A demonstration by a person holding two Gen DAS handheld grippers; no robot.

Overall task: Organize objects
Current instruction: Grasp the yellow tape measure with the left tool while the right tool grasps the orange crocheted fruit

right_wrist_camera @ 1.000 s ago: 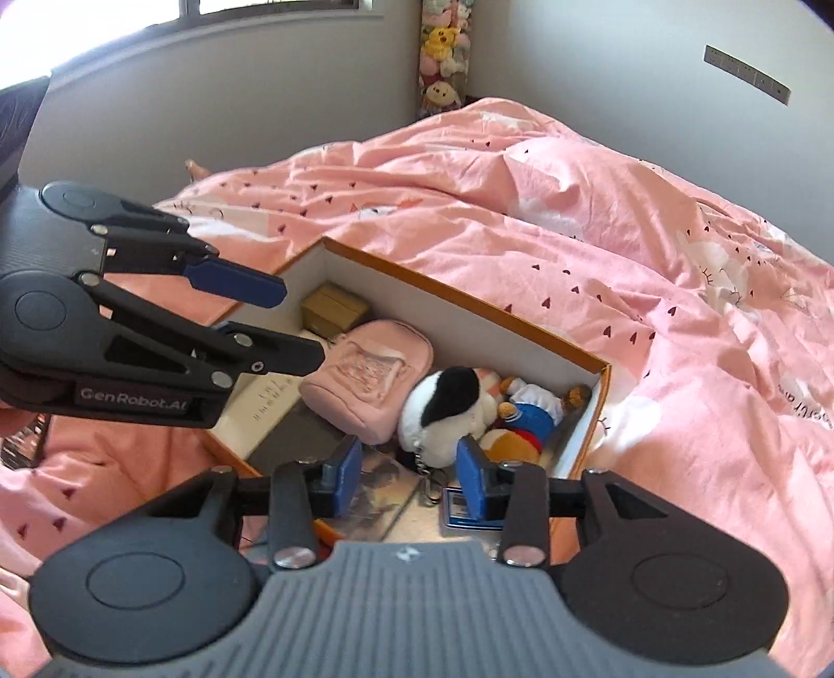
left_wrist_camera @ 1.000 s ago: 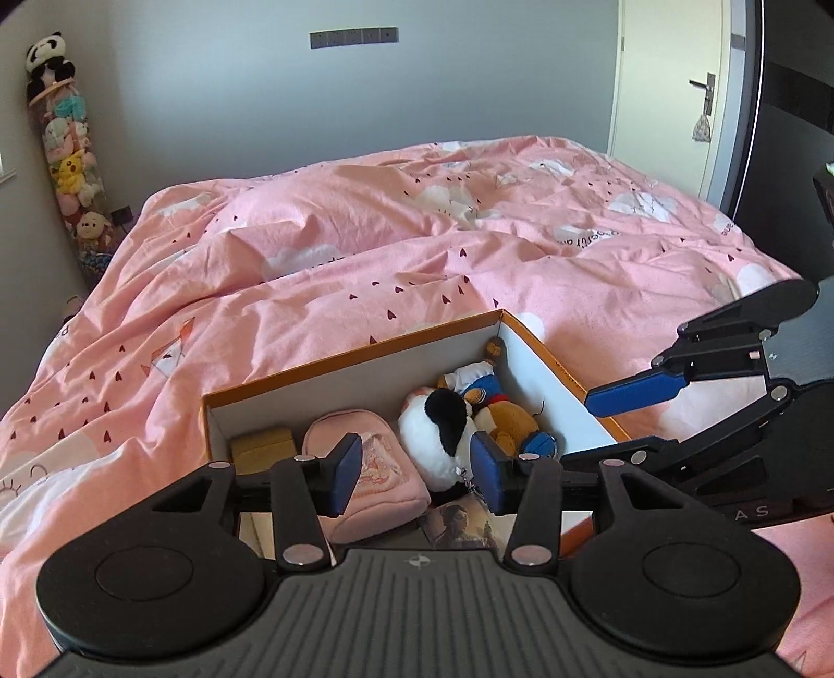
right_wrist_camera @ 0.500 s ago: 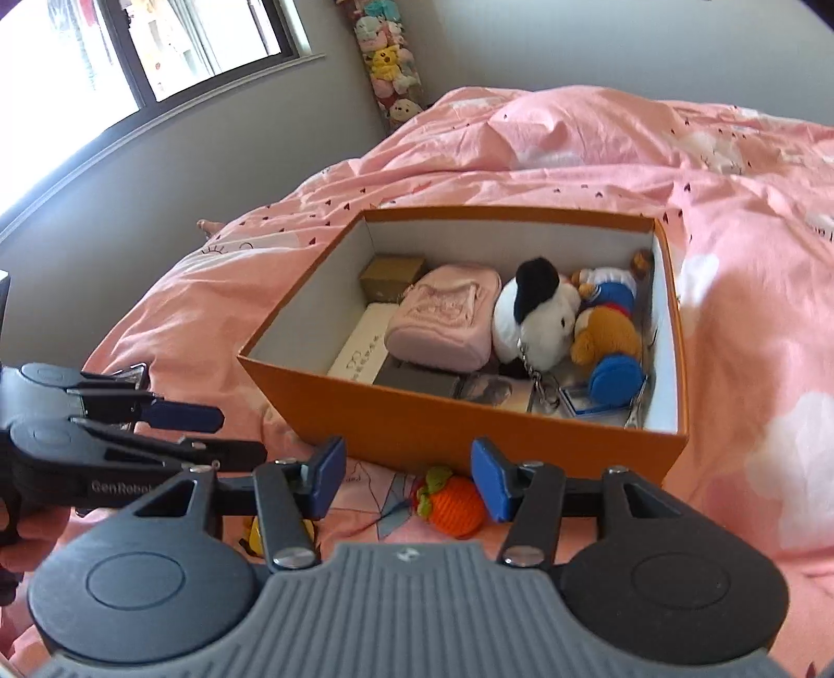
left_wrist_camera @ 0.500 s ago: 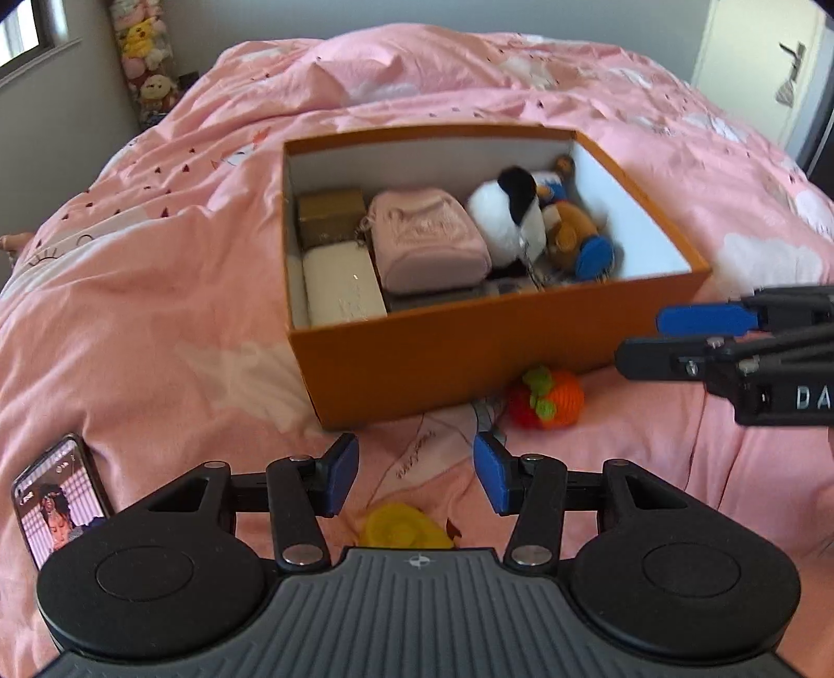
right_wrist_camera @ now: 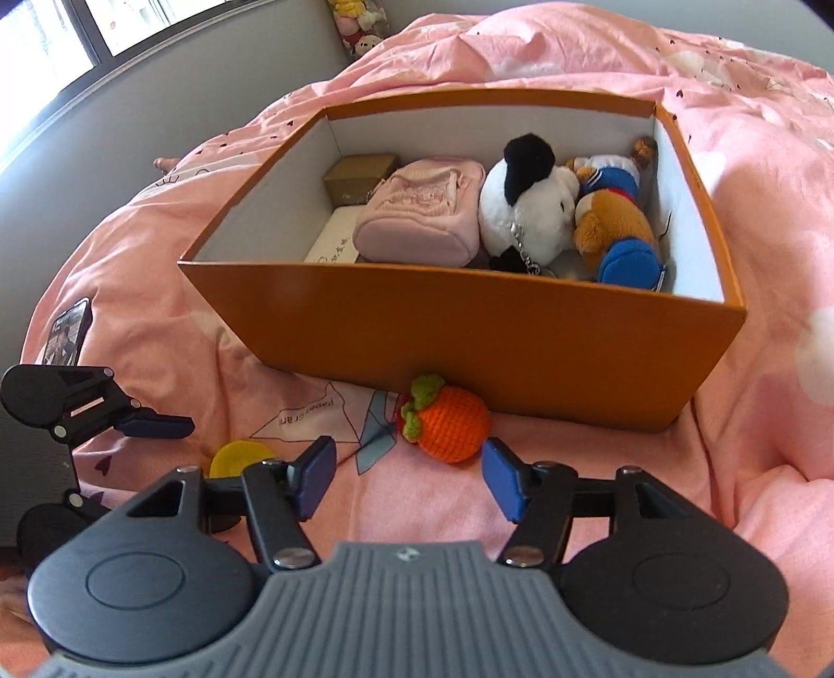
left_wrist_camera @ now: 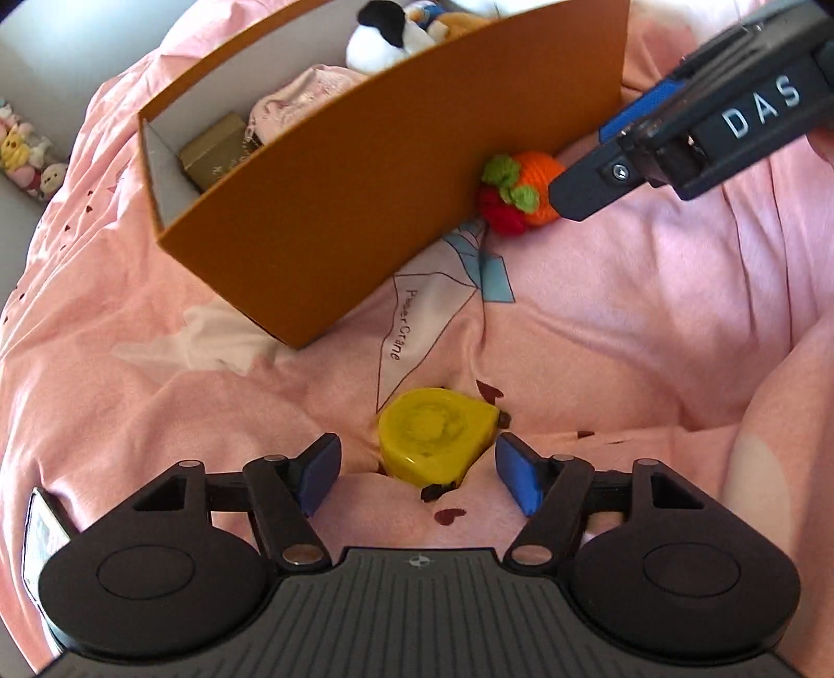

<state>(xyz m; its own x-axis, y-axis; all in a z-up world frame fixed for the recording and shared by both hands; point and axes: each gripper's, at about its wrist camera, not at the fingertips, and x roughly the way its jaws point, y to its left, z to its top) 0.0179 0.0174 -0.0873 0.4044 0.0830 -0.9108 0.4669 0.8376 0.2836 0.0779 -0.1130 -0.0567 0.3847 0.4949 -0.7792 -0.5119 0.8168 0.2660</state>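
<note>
An orange box [right_wrist_camera: 469, 334] sits on the pink bedspread; it also shows in the left wrist view [left_wrist_camera: 375, 182]. It holds a pink pouch [right_wrist_camera: 417, 214], a panda plush [right_wrist_camera: 526, 203], a bear plush [right_wrist_camera: 615, 224] and a gold box [right_wrist_camera: 359, 174]. A yellow tape measure [left_wrist_camera: 435, 433] lies on the bed just ahead of my open left gripper [left_wrist_camera: 419, 472], between its fingertips. A crocheted orange fruit [right_wrist_camera: 451, 422] lies against the box front, just ahead of my open right gripper [right_wrist_camera: 406, 477]. It also shows in the left wrist view [left_wrist_camera: 521, 190].
A phone [right_wrist_camera: 68, 331] lies on the bed to the left of the box. The bedspread [right_wrist_camera: 756, 443] is soft and wrinkled. Plush toys [right_wrist_camera: 359, 21] hang by the far wall under a window.
Both grippers have dropped from above the box down to the bed in front of it. The left one now frames the tape measure, the right one faces the crocheted fruit.
</note>
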